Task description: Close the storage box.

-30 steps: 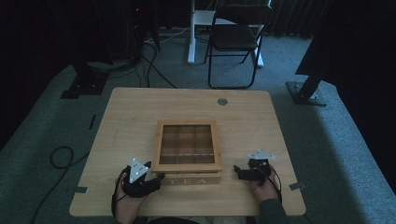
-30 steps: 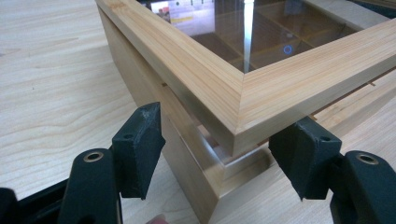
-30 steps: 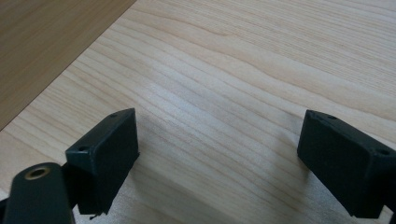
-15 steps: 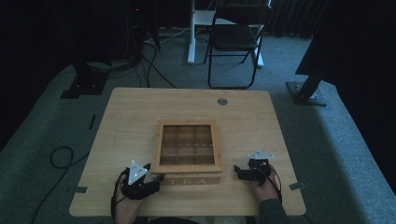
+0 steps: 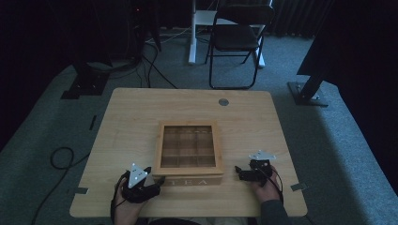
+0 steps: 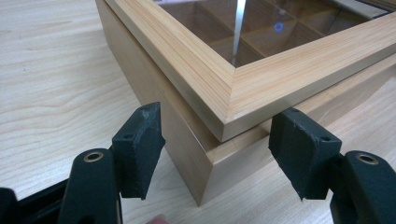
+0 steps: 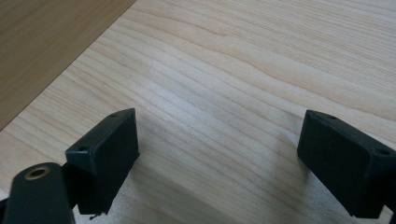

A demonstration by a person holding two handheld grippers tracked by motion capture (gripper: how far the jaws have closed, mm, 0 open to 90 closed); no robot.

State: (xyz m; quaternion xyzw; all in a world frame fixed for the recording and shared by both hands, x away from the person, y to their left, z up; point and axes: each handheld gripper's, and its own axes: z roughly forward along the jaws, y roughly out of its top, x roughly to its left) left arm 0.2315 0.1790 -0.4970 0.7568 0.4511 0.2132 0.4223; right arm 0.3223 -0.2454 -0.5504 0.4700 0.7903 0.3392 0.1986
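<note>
The wooden tea box (image 5: 188, 152) sits at the middle of the tabletop (image 5: 122, 122), toward its near edge, lid closed, exactly where it lay a second ago. At the box's near left corner the left tongs (image 6: 219, 154) stand wide, that corner between the jaws with gaps on both sides. Well to the right of the box, the right tongs (image 7: 217, 158) gape wide over bare wood. Neither hand has shifted since the earlier frames.

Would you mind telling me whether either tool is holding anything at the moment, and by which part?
Nothing is held. The left tool stands open around the near corner of the tea box without touching; the right tool is open over bare table.
</note>
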